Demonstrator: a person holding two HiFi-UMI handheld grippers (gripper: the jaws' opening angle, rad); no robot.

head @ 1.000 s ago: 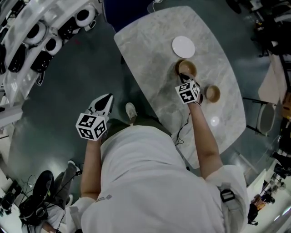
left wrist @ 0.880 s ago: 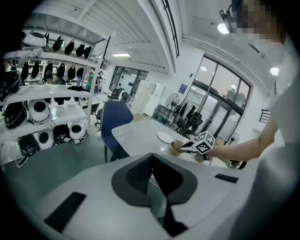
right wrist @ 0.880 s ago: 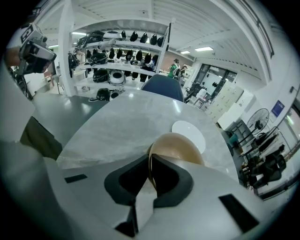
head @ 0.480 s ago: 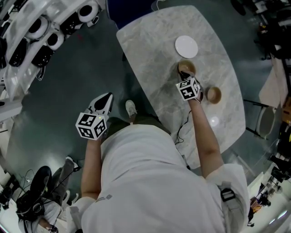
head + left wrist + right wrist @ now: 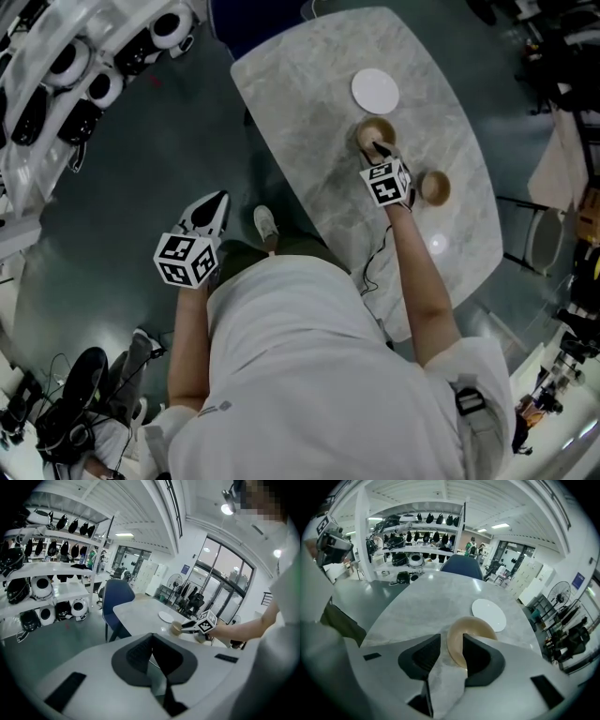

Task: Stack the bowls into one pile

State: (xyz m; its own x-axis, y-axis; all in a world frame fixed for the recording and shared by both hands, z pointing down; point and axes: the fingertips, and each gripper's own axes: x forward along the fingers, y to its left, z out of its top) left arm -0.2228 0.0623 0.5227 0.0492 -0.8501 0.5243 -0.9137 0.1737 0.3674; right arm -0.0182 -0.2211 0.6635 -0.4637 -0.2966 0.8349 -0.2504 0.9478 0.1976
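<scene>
A tan bowl (image 5: 373, 134) sits on the marble table (image 5: 309, 112) just below a white plate (image 5: 375, 91). My right gripper (image 5: 378, 150) is at this bowl's near rim. In the right gripper view the bowl (image 5: 476, 627) has its rim between the jaws of the right gripper (image 5: 451, 644). One jaw is inside the bowl and one outside, with gaps on both sides. These jaws have just been opening. A second tan bowl (image 5: 436, 187) stands alone to the right. My left gripper (image 5: 216, 204) hangs off the table over the floor, shut and empty.
The plate (image 5: 488, 613) lies just beyond the bowl. A blue chair (image 5: 461, 566) stands at the table's far end. Shelves of helmets (image 5: 84, 66) line the left side. The person's shoe (image 5: 266, 225) is near the table's left edge.
The right gripper's jaws have spread apart and let go of the bowl's rim. The bowl stays on the table by the plate. The left gripper has not moved.
</scene>
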